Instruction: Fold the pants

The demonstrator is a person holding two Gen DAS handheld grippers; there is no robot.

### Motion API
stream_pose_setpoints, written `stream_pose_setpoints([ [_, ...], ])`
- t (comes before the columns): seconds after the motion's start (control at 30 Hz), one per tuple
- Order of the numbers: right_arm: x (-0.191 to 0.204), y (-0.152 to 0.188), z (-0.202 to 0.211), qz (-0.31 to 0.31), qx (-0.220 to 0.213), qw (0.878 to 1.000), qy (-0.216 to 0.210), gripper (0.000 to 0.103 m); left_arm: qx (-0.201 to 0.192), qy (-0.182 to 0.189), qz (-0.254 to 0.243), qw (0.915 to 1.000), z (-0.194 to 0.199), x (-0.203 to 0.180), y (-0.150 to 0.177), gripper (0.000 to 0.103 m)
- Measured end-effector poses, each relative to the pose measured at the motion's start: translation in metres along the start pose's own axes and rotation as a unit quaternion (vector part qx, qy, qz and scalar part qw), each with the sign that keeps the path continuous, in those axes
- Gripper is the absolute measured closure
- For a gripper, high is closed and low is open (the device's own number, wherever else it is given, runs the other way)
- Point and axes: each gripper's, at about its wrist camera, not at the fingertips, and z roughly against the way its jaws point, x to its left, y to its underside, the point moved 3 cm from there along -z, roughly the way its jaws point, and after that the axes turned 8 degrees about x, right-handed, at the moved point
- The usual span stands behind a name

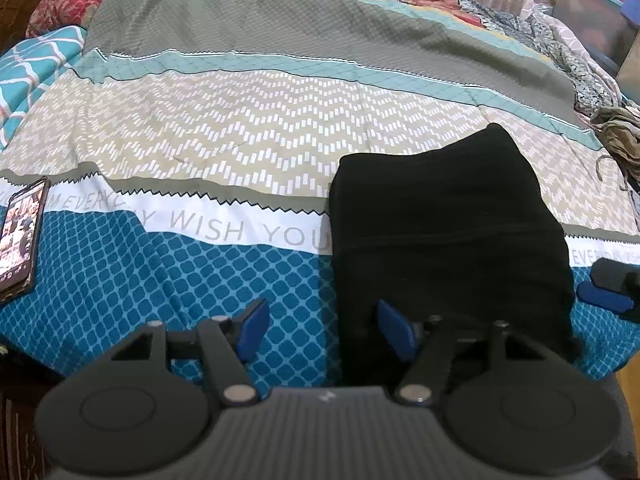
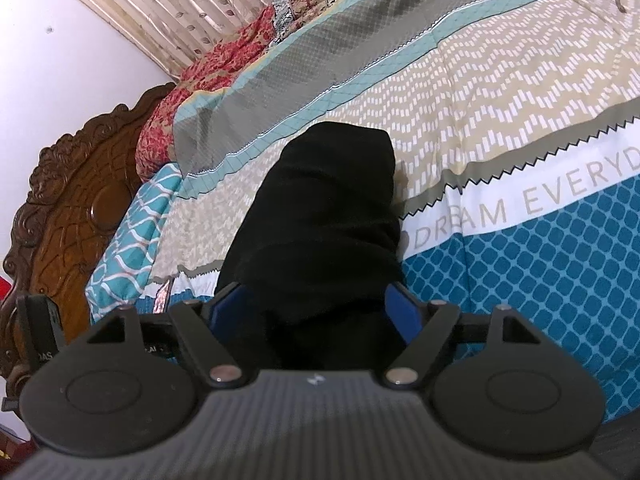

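Left wrist view: my left gripper point(image 1: 320, 330) stands released beside the folded black fabric pants point(image 1: 448, 240) on the patterned quilted bedspread point(image 1: 240, 140); my right gripper point(image 2: 316, 312) straddles them, unclenched.

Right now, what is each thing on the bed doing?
Black pants: folded into a bundle, lying on the bedspread.
Left gripper: open, holding nothing, one pad at the pants' edge.
Right gripper: open, straddling the pants' near end.
Phone: lying flat, screen lit.
Bedspread: spread out, slightly wrinkled.
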Motion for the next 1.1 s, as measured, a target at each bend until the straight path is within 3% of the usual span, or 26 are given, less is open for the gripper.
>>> stream_pose_setpoints([
  [0.17, 0.0, 0.0, -0.001, -0.002, 0.0, 1.0, 0.001, 0.021, -0.002, -0.007, 0.001, 1.0, -0.001, 0.002, 0.0, 0.032],
  [0.83, -0.004, -0.002, -0.002, -0.008, 0.001, 1.0, 0.0, 0.019, -0.001, -0.001, 0.009, 1.0, -0.005, 0.007, 0.0, 0.022],
  [0.93, -0.004, -0.002, -0.002, -0.007, 0.001, 1.0, -0.004, 0.018, -0.004, 0.021, 0.016, 0.9996, -0.004, 0.008, 0.0, 0.012],
  [1.1, -0.004, -0.003, 0.001, -0.004, -0.005, 1.0, -0.01, 0.016, -0.033, 0.107, 0.038, 0.993, 0.009, 0.017, -0.005, 0.0],
])
